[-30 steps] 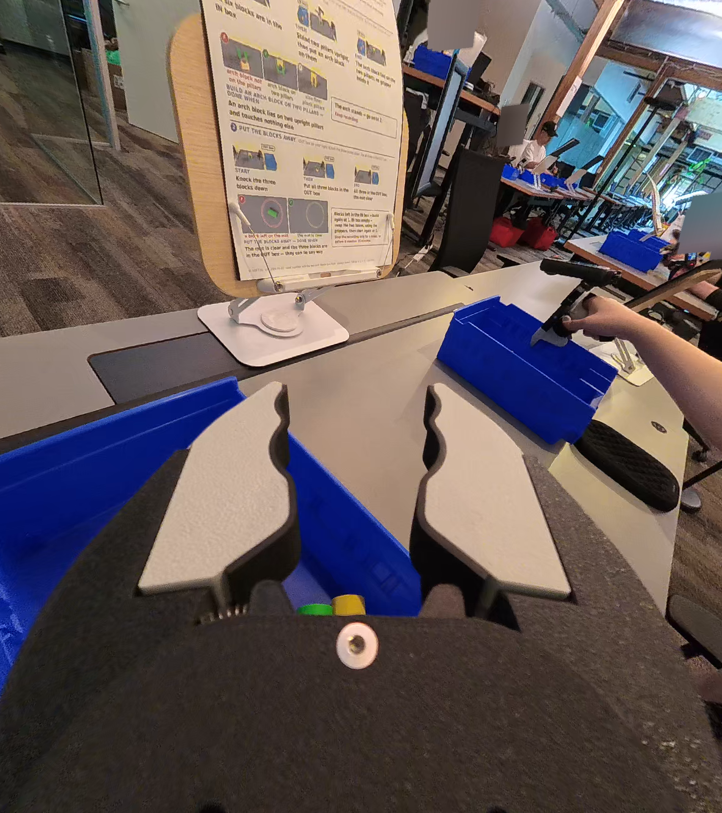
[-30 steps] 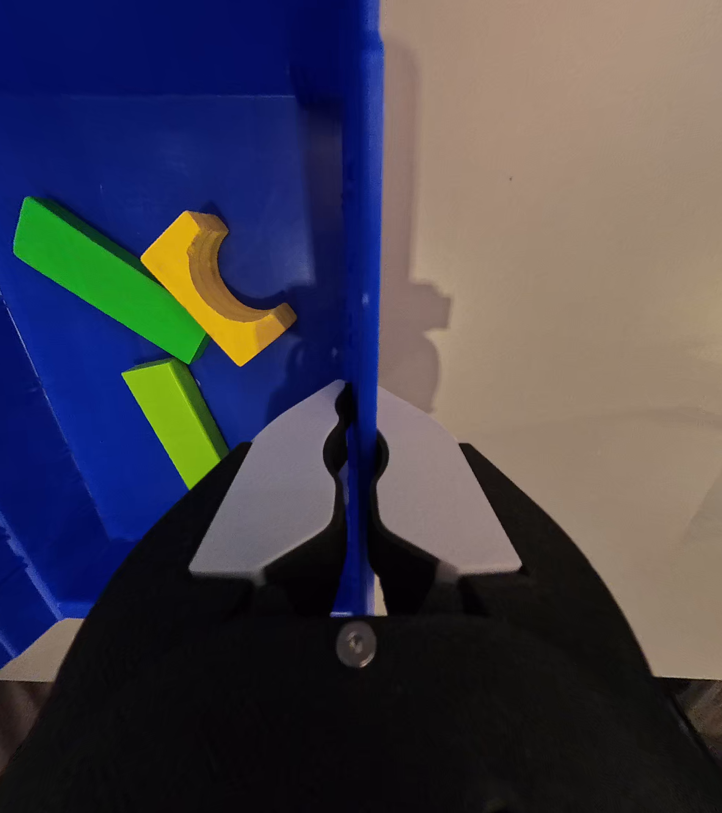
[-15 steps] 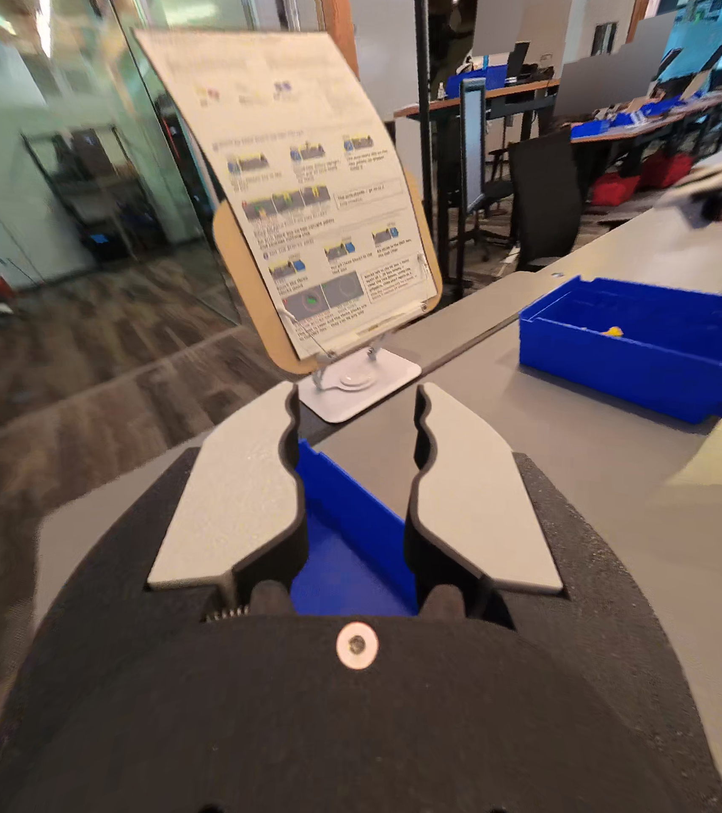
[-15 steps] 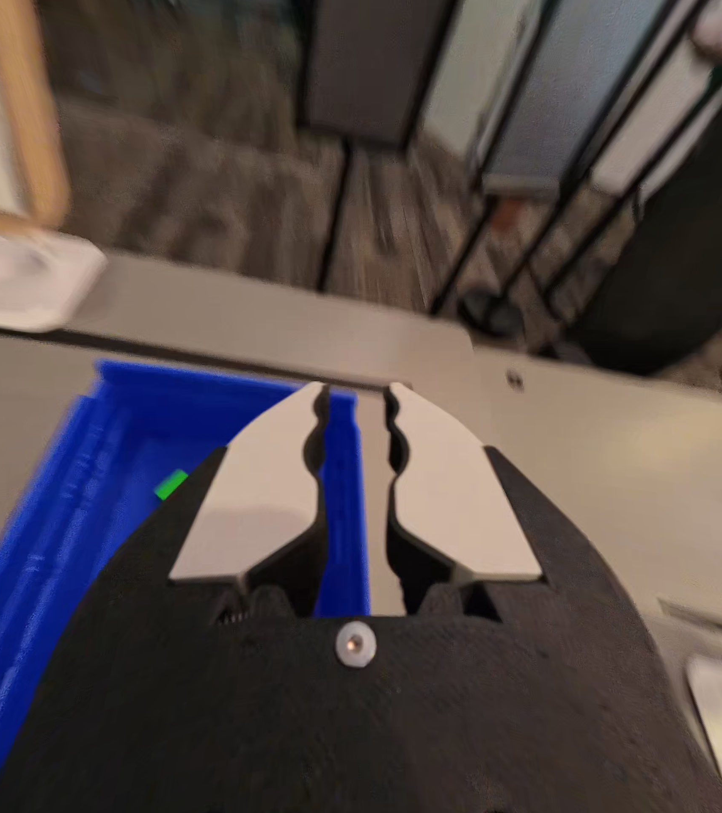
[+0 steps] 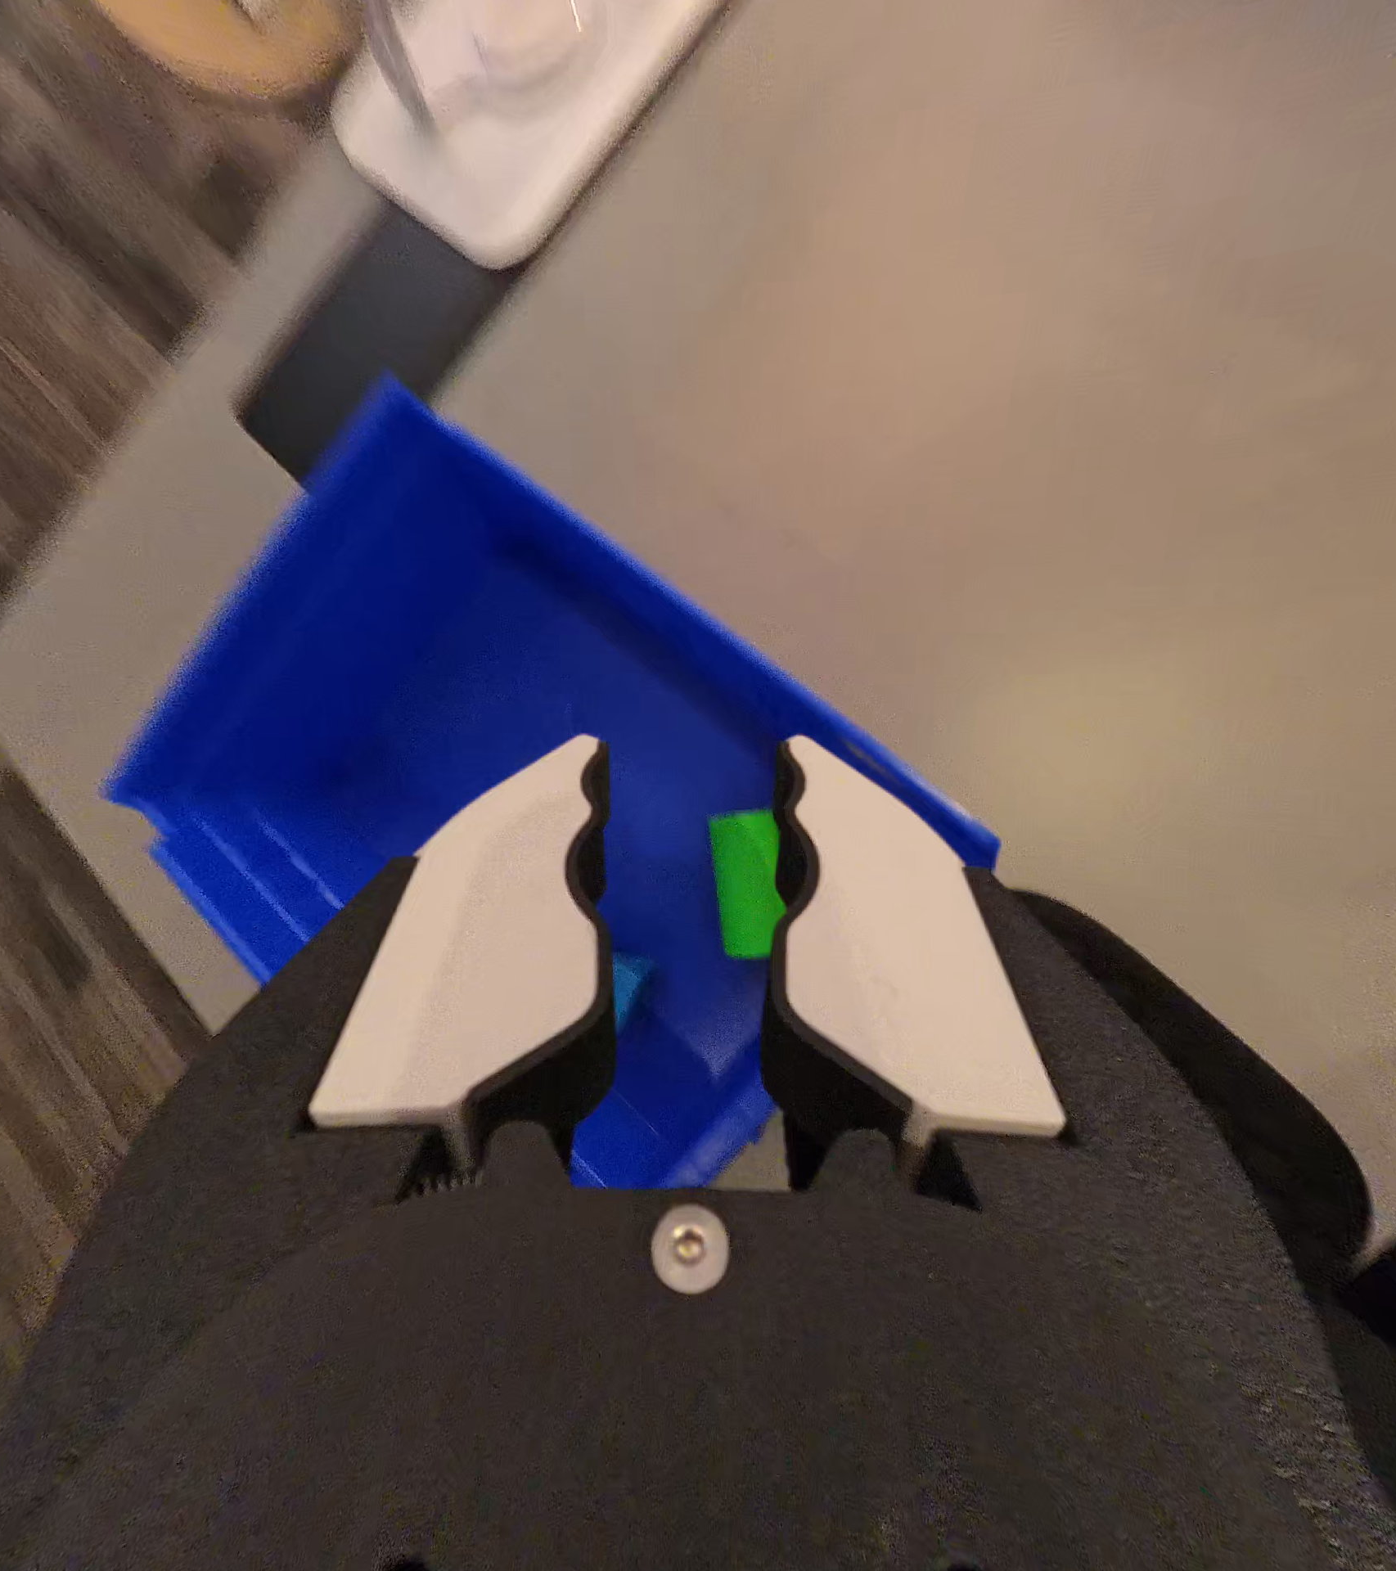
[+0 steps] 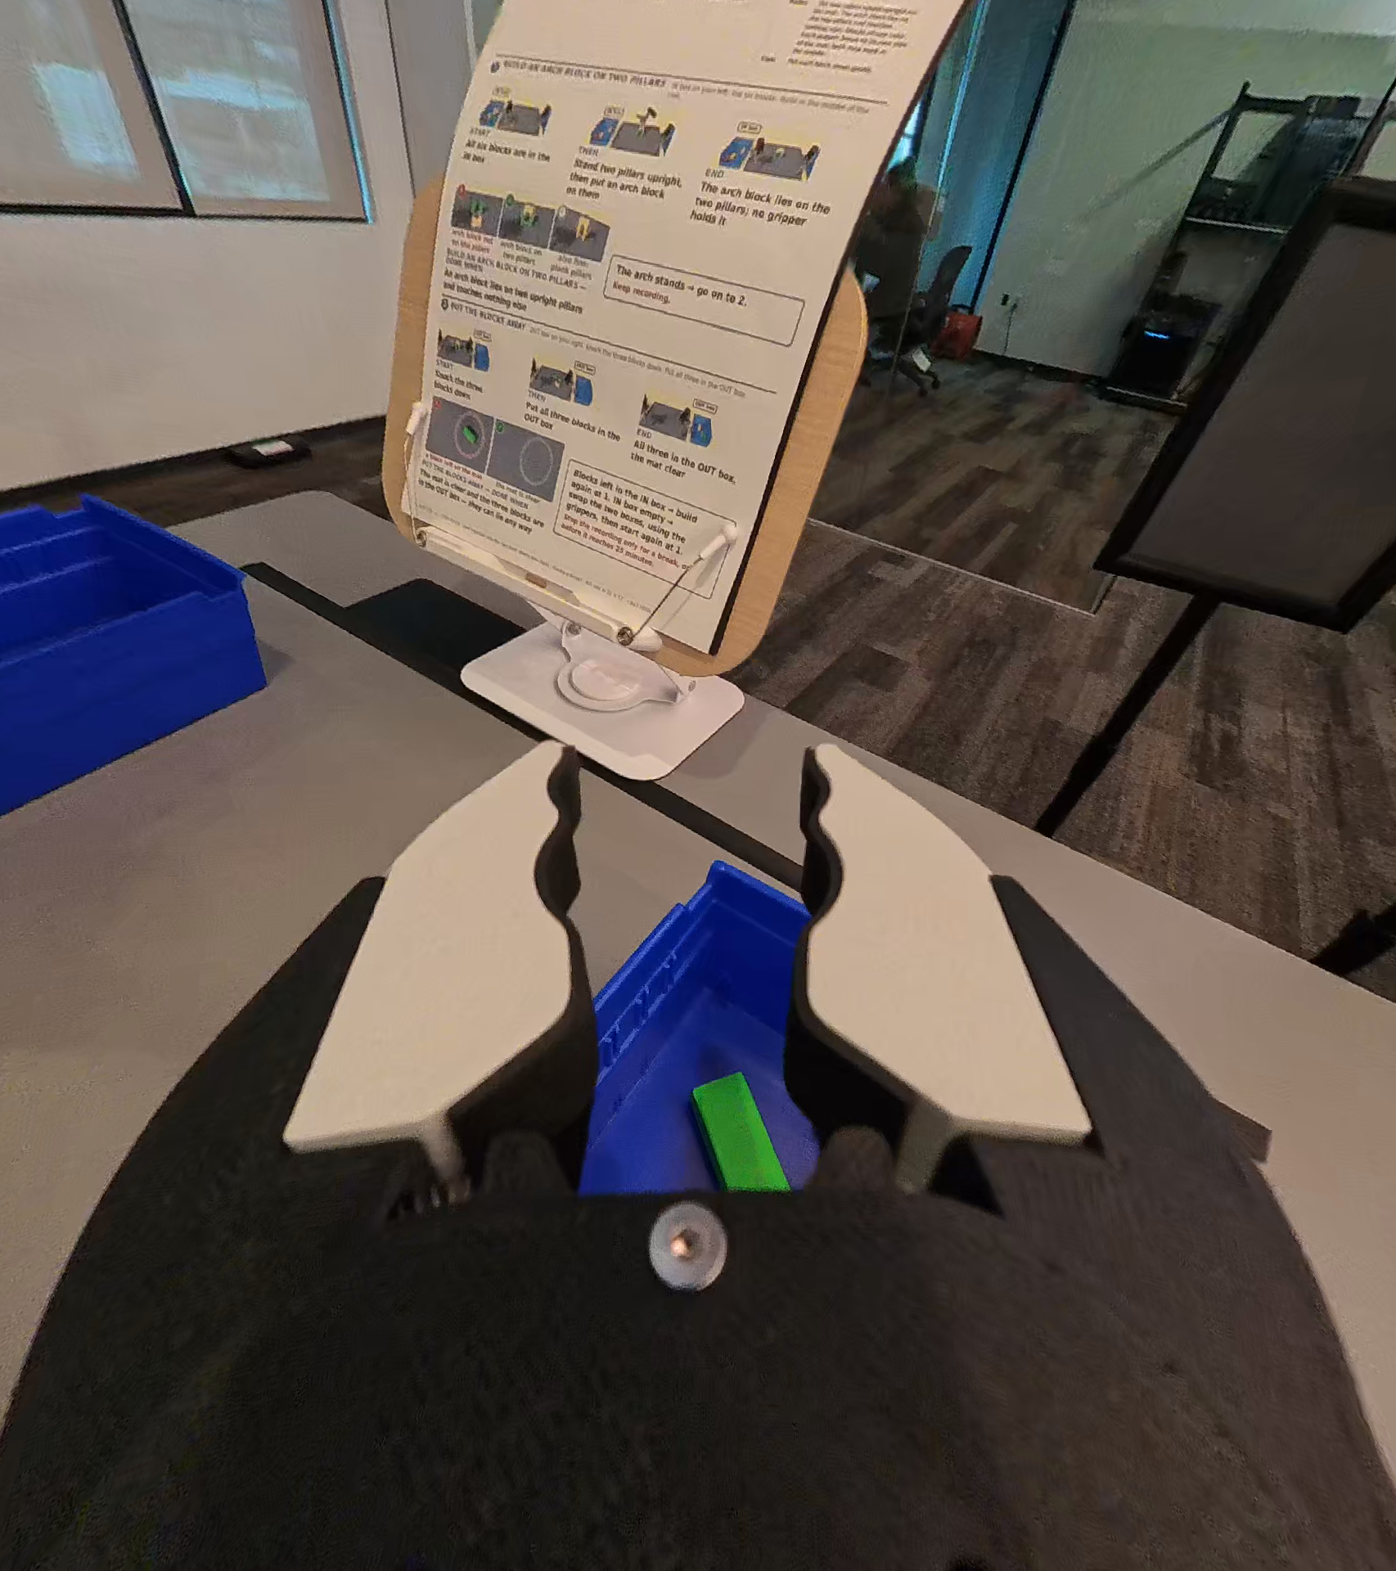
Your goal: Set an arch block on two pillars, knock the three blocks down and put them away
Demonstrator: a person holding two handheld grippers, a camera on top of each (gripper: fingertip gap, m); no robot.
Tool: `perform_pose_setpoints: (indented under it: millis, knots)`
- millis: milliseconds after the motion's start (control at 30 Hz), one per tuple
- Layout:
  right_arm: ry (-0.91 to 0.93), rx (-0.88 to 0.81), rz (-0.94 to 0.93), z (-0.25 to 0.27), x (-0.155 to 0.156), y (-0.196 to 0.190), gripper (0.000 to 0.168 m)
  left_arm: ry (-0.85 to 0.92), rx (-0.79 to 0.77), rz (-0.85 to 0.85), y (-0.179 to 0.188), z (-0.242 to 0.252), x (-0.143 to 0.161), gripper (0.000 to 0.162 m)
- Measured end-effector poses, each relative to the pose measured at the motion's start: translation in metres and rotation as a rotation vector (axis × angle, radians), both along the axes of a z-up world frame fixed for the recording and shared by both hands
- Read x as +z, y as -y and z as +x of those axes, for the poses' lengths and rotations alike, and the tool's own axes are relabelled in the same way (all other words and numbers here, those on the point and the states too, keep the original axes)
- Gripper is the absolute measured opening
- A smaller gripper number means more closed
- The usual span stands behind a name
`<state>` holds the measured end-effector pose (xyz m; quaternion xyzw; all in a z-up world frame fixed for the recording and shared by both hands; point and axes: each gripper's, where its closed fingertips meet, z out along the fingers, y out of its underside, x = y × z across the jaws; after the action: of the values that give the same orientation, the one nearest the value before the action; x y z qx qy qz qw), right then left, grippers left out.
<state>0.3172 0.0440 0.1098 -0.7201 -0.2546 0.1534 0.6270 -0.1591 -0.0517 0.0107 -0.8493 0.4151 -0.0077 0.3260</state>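
My left gripper [image 5: 690, 748] is open and empty. It hangs over a blue bin [image 5: 422, 612], looking down into it. A green block [image 5: 744, 884] and a light-blue block [image 5: 631, 986] lie in that bin, partly hidden by my fingers. This view is blurred. My right gripper [image 6: 688, 757] is open and empty above a second blue bin [image 6: 703, 952], which holds a green block [image 6: 737, 1131] lying flat. No arch block shows in either view.
In the right wrist view another blue bin [image 6: 65, 629] stands at the left on the grey table [image 6: 167, 893]. An instruction sheet on a wooden stand [image 6: 635, 340] with a white base [image 6: 605, 693] stands at the table's far edge. The left gripper's tips are roughly 50 cm from the right gripper's.
My right gripper let go of the bin wall, opened, and swung up from looking down to looking forward. My left gripper tilted down over its bin and its jaws narrowed slightly.
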Motion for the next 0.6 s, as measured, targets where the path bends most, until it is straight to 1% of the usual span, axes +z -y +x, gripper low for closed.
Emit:
perform_pose_setpoints:
  millis: [67, 133, 200, 267, 333, 400, 467, 533, 600]
  knots:
    - [0.001, 0.015, -0.026, 0.001, -0.010, -0.003, 0.051, -0.050, 0.045, -0.112, 0.006, -0.013, -0.034, 0.039]
    - [0.021, 0.014, -0.077, 0.003, -0.019, -0.005, 0.051, -0.116, 0.091, -0.171, 0.006, -0.028, -0.060, 0.039]
    - [0.021, 0.005, -0.074, 0.005, -0.020, -0.007, 0.051, -0.166, 0.134, -0.218, 0.003, -0.040, -0.082, 0.039]
    - [0.014, 0.011, -0.063, 0.005, -0.019, -0.005, 0.051, -0.113, 0.158, -0.324, 0.007, -0.035, -0.101, 0.037]
    - [0.008, 0.018, -0.068, 0.006, -0.020, -0.003, 0.051, -0.056, 0.172, -0.424, 0.013, -0.028, -0.116, 0.030]
    - [0.005, 0.010, -0.082, 0.009, -0.021, -0.003, 0.051, -0.040, 0.181, -0.504, 0.017, -0.024, -0.127, 0.033]
    - [0.003, 0.003, -0.082, 0.013, -0.021, -0.003, 0.051, -0.116, 0.199, -0.519, 0.016, -0.034, -0.135, 0.037]
    - [-0.010, 0.001, -0.075, 0.016, -0.018, -0.003, 0.051, -0.205, 0.197, -0.511, 0.014, -0.044, -0.142, 0.037]
    - [-0.018, 0.005, -0.076, 0.017, -0.016, -0.002, 0.051, -0.244, 0.200, -0.528, 0.014, -0.047, -0.147, 0.036]
